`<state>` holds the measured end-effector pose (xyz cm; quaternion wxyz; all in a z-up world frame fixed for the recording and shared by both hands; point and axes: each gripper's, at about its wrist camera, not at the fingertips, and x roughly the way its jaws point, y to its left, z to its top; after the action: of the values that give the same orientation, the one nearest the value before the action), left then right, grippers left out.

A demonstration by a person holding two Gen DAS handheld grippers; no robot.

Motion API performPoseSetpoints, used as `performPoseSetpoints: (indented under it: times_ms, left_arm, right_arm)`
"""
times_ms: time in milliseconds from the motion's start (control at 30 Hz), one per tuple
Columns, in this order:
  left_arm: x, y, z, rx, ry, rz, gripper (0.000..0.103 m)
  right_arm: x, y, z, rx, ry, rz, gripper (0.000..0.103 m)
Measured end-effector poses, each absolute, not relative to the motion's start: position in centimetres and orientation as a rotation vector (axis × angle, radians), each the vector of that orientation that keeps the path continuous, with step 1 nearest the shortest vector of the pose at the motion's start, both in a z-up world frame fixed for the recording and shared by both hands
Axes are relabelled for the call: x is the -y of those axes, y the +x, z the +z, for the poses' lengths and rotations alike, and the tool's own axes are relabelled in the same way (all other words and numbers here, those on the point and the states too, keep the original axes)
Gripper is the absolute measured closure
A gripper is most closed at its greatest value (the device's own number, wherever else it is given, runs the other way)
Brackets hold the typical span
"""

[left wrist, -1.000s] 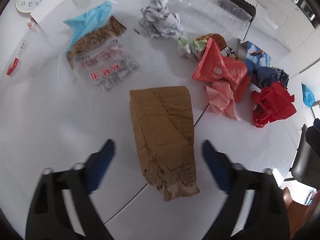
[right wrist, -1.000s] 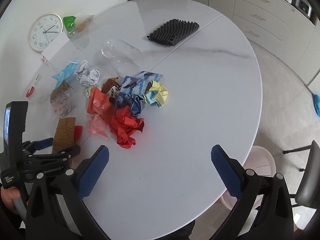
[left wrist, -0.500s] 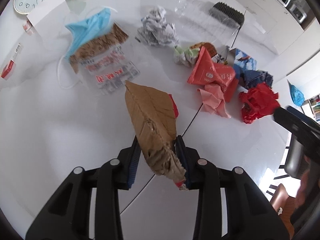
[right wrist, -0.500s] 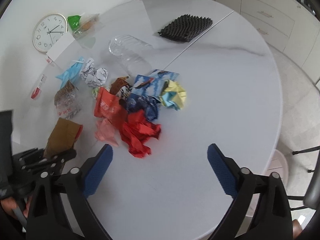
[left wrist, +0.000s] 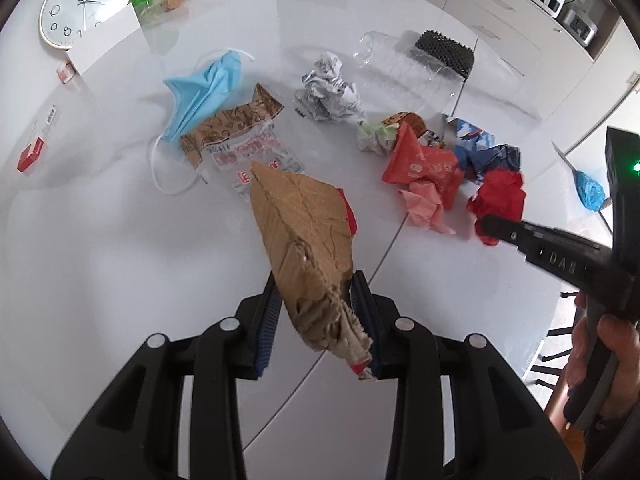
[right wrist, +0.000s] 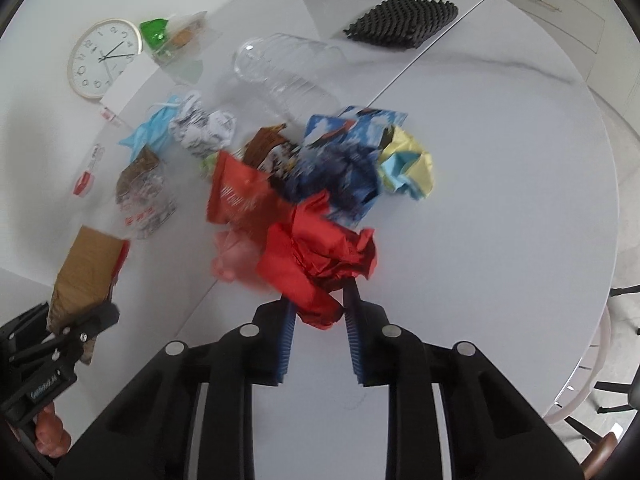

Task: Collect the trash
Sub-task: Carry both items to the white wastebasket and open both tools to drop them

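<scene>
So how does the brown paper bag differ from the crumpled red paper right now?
The brown paper bag is long and mostly flat; the crumpled red paper is a wadded ball. The left hand-held gripper is shut on the bag's torn end, while the right hand-held gripper is closing around the paper. Both are trash.

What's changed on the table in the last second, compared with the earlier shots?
The left gripper closed on the brown paper bag and lifted it off the table. The right gripper came down and its fingers are closing around the crumpled red paper. The remaining trash, clock and foam pad stayed put.
</scene>
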<state>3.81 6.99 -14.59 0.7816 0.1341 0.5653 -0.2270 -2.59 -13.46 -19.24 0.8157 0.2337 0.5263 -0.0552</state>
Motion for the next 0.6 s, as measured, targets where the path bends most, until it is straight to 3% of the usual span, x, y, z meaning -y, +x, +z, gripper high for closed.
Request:
performPoseSetpoints:
  times_ms: [367, 600]
  left_arm:
    - [-1.0, 0.1, -11.3, -1.146, 0.384, -0.625, 0.068]
    - [7.1, -3.3, -10.3, -1.128, 0.423, -0.784, 0.068]
  right_arm:
    - [18.3, -12.5, -13.4, -1.031, 0.588, -0.210, 0.080]
    - [27.5, -21.5, -17.0, -1.162, 0.582, -0.459, 0.080]
